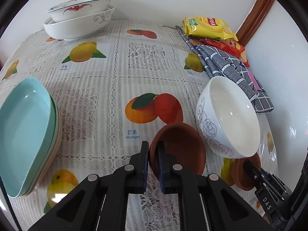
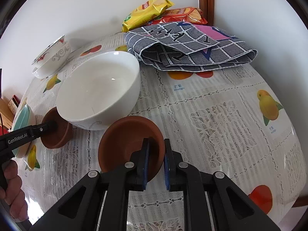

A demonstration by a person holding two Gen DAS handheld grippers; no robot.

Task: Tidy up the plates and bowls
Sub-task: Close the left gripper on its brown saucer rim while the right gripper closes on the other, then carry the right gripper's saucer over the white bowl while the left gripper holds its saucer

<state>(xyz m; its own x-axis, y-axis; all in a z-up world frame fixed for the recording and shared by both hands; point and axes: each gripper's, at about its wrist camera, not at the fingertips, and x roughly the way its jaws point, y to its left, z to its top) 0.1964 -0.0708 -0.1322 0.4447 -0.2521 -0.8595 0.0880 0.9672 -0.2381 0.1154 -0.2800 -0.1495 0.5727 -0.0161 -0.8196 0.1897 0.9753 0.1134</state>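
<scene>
With each gripper, left (image 1: 153, 154) and right (image 2: 156, 152), clamped on a brown saucer's (image 1: 179, 150) rim, stacking one onto the other (image 2: 127, 146) seemingly came next.

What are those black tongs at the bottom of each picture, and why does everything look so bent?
A person holds a two-finger gripper in each hand, each with a wide-angle camera that bends the view. The left gripper pinches the rim of one brown saucer; the right gripper pinches another saucer. Each gripper shows in the other's picture. Between the saucers stands a white bowl. On the tablecloth also lie stacked teal plates, two stacked patterned bowls, a grey cloth and snack bags.
</scene>
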